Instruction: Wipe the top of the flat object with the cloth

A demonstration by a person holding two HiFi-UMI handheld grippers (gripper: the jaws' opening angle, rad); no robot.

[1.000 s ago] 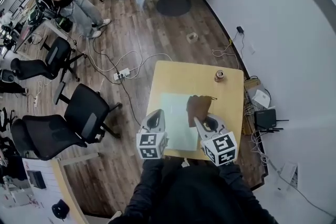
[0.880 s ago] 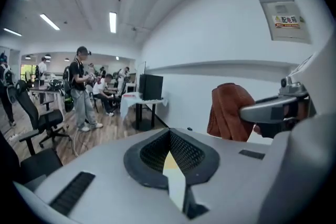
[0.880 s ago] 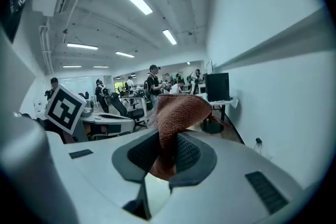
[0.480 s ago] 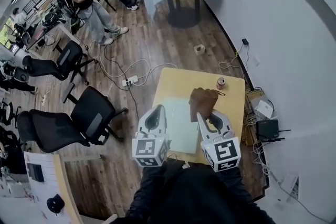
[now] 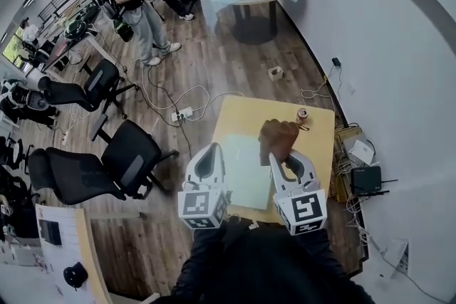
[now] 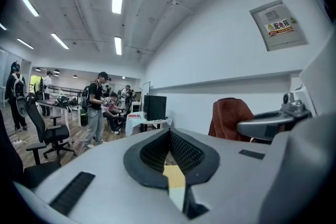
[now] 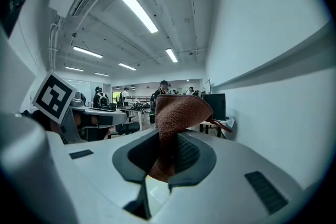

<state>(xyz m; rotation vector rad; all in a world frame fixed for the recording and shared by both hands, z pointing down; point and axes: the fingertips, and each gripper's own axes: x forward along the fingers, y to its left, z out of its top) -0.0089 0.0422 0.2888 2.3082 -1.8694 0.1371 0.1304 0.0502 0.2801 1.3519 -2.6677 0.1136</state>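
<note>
A pale green flat sheet (image 5: 246,169) lies on the small wooden table (image 5: 317,142). My right gripper (image 5: 282,157) is shut on a brown cloth (image 5: 276,137), which bunches up above the sheet's right edge. In the right gripper view the cloth (image 7: 178,110) hangs out of the pinched jaws of the right gripper (image 7: 167,138), held level in the air. My left gripper (image 5: 207,161) hovers over the table's left front edge. In its own view the left gripper (image 6: 169,132) is shut with nothing in it, and the cloth (image 6: 231,119) shows to its right.
A small can (image 5: 302,114) stands at the table's far right corner. Office chairs (image 5: 128,156) and floor cables with a power strip (image 5: 182,112) lie to the left. A white wall and boxes (image 5: 367,178) are on the right. People (image 5: 135,3) stand far off.
The head view has shifted, so the table sits a little lower and further right. The right gripper still holds the cloth, carried slightly up. The left gripper stays shut beside it.
</note>
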